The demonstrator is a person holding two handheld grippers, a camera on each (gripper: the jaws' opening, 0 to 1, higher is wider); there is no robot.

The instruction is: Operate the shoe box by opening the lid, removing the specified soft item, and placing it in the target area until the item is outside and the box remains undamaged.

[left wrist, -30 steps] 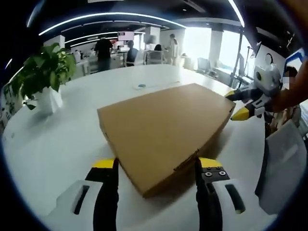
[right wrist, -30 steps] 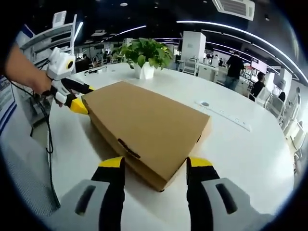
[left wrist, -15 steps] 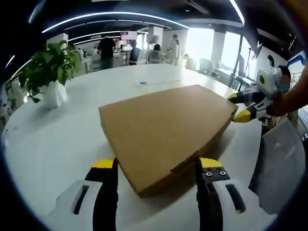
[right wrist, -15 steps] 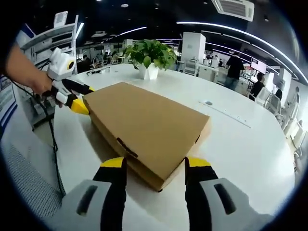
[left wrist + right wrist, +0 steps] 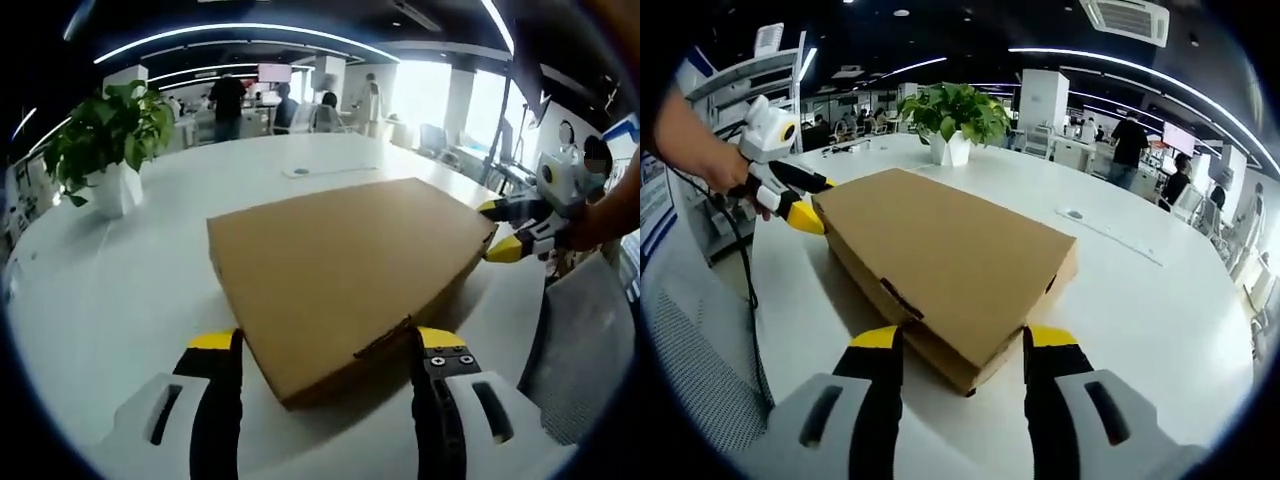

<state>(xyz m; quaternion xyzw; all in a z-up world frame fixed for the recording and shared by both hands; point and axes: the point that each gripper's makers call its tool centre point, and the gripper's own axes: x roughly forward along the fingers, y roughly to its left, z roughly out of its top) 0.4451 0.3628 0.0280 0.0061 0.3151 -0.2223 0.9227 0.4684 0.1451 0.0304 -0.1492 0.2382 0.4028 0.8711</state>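
A flat brown cardboard shoe box (image 5: 340, 265) lies shut on the white table (image 5: 130, 290). In the left gripper view, my left gripper (image 5: 325, 350) stands open, its yellow-tipped jaws on either side of the box's near corner. My right gripper (image 5: 497, 228), held by a hand, is open at the box's far right corner. In the right gripper view, the box (image 5: 940, 250) has a tuck tab on its near side. My right gripper (image 5: 962, 345) is open astride that near corner. My left gripper (image 5: 812, 203) is open at the far left corner.
A potted plant (image 5: 105, 135) (image 5: 952, 115) stands in a white pot on the table beyond the box. A grey mesh chair (image 5: 590, 345) (image 5: 690, 365) sits by the table's edge. A small round item (image 5: 1068, 215) lies on the table. People stand among desks far behind.
Both cameras have crept slightly nearer the box corners. The box has stayed shut and in place. Both grippers remain open.
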